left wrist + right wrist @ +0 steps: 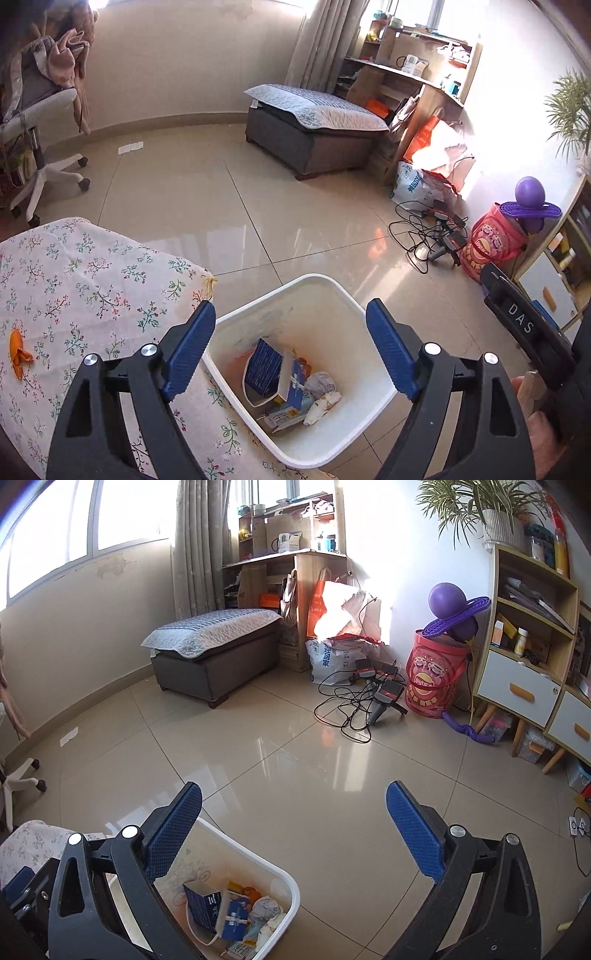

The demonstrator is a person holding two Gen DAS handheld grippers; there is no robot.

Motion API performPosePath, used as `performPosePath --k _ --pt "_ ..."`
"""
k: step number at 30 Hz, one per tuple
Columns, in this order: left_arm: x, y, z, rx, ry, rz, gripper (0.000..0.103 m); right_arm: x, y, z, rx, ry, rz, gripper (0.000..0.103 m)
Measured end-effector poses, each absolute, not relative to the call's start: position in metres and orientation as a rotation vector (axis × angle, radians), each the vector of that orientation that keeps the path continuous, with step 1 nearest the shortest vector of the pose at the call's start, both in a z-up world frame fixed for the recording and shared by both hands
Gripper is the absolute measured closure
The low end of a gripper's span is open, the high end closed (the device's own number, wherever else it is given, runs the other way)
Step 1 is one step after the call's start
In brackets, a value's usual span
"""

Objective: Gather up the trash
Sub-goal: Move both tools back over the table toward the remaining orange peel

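A white trash bin [332, 291] stands on the floor beside a floral-cloth table [74, 280]. It holds a blue box [264, 365], crumpled paper [321, 384] and wrappers. My left gripper [291, 332] is open and empty, right above the bin. Orange peel [17, 354] lies on the table at the left, and a yellowish scrap [209, 285] sits at the table's corner. In the right wrist view my right gripper [295, 812] is open and empty, above the floor just right of the bin [284, 882]. The right gripper's body [524, 325] shows in the left wrist view.
A grey ottoman [314, 129], a wooden desk [417, 74] and bags stand at the back. Tangled cables [354, 701], a red bucket [432, 675] and a shelf cabinet [532, 646] are at the right. An office chair [37, 122] is at the left. White paper [130, 147] lies on the floor.
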State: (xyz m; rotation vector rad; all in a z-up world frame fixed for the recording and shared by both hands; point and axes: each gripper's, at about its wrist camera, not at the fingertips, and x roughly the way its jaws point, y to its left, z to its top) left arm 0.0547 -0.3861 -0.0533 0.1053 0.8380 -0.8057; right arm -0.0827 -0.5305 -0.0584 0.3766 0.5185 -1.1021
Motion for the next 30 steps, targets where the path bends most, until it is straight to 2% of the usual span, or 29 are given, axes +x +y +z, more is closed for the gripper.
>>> performPosePath --k 7,19,30 --pt "0.063 -0.349 -0.05 0.097 0.786 -0.667 0.012 -0.06 -0.501 -0.057 0.31 0.539 -1.005 0.007" --pt "0.085 -0.266 -0.059 0.077 0.777 -0.483 0.011 -0.003 -0.433 -0.054 0.169 0.593 -0.817 0.007" --pt "0.093 -0.16 -0.061 0.058 0.801 -0.285 0.011 0.054 -0.349 -0.054 0.059 0.638 -0.596 0.007"
